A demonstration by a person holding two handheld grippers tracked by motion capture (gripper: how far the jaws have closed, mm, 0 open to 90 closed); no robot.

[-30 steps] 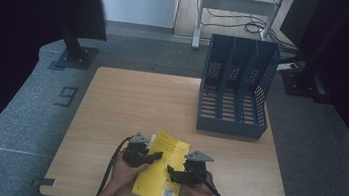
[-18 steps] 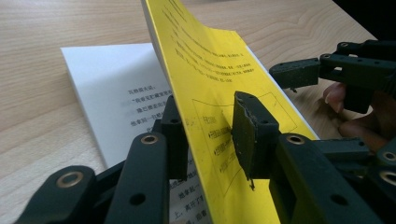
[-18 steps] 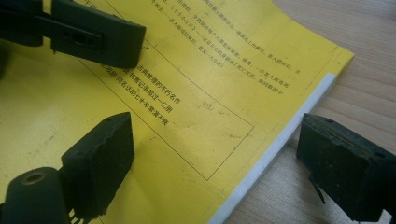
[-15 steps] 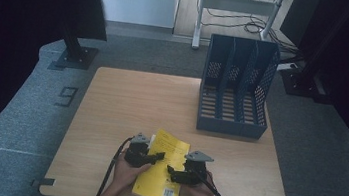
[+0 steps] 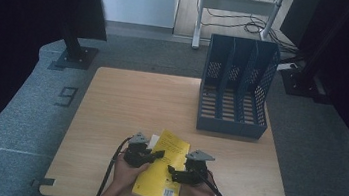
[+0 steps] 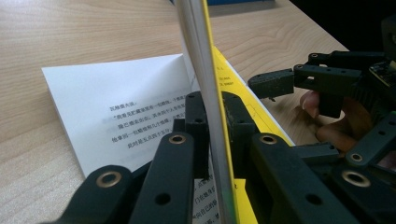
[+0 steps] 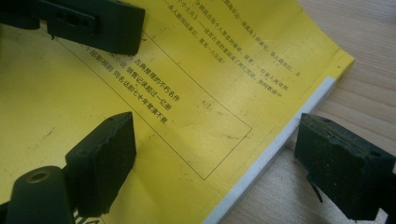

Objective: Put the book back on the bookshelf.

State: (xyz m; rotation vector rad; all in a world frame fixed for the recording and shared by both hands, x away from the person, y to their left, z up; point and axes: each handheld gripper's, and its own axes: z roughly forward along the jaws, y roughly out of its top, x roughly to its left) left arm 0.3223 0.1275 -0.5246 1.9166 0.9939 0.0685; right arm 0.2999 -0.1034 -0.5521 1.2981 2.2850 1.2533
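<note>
A light wooden rectangular table point(image 5: 126, 102) is carrying a dark blue perforated three-slot file rack point(image 5: 235, 88) at its far right. A yellow-covered paperback book point(image 5: 162, 174) is lying near the front edge, between both hands; its printed text is too small to read from above. The left gripper point(image 6: 212, 128) is clamping the raised yellow cover and a few pages edge-on, jaws closed on them, exposing a white printed page point(image 6: 116, 105). The right gripper point(image 7: 212, 161) is standing open, one pad over the cover, the other beyond the book's edge, touching nothing visibly. Forearms are being cut off at the frame bottom.
</note>
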